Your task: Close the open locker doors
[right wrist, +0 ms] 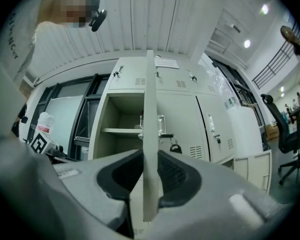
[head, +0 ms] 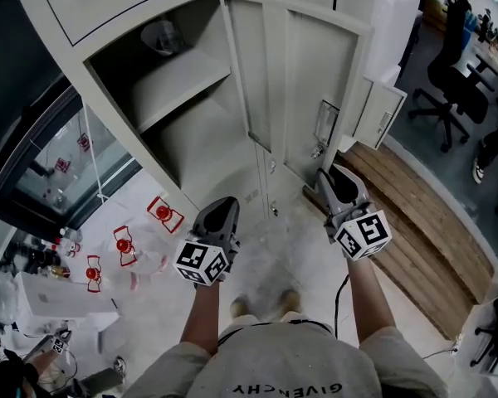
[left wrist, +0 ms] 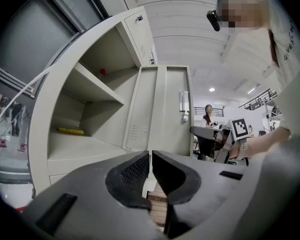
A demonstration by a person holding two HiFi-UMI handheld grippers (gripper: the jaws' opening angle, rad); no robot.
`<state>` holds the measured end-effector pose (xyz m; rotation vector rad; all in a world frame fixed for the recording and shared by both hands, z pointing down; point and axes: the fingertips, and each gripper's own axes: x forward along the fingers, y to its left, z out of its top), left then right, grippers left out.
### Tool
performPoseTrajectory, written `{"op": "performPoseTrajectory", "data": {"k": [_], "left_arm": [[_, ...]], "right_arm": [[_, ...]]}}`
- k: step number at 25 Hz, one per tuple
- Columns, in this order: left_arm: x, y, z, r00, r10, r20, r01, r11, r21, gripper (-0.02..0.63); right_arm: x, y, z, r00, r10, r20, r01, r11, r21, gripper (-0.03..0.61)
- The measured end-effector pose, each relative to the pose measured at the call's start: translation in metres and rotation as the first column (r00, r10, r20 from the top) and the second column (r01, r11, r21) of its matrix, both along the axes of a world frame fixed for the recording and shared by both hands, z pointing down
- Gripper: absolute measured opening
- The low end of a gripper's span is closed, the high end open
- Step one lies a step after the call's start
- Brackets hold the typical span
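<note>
Pale metal lockers (head: 133,7) fill one wall of a cluttered workshop, where a tall compartment stands with its open door (head: 311,73) swung out toward the person. The right gripper (head: 330,177) is clamped on the door's free edge, pads pressing both faces. The left gripper (head: 222,206) is held beside it, clear of the door, jaws drawn together on nothing.

The locker door (head: 303,81) is smooth, matt painted metal. The fingers (right wrist: 177,176) are dark matt plastic with cross-hatched pads; planks (head: 423,230) at right are bare wood.
</note>
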<state>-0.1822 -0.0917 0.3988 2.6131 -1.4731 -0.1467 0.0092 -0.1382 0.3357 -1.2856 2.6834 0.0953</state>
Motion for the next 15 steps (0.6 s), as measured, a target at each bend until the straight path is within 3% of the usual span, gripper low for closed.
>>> {"op": "performPoseTrajectory", "data": {"k": [15], "left_arm": [[-0.047,0.014,-0.005,0.993,0.115,0.003,-0.115,0.993,0.009,0.017]], "right_arm": [[-0.051,0.037,0.002,0.996,0.091,-0.007,-0.091,0.996,-0.007,0.08]]}}
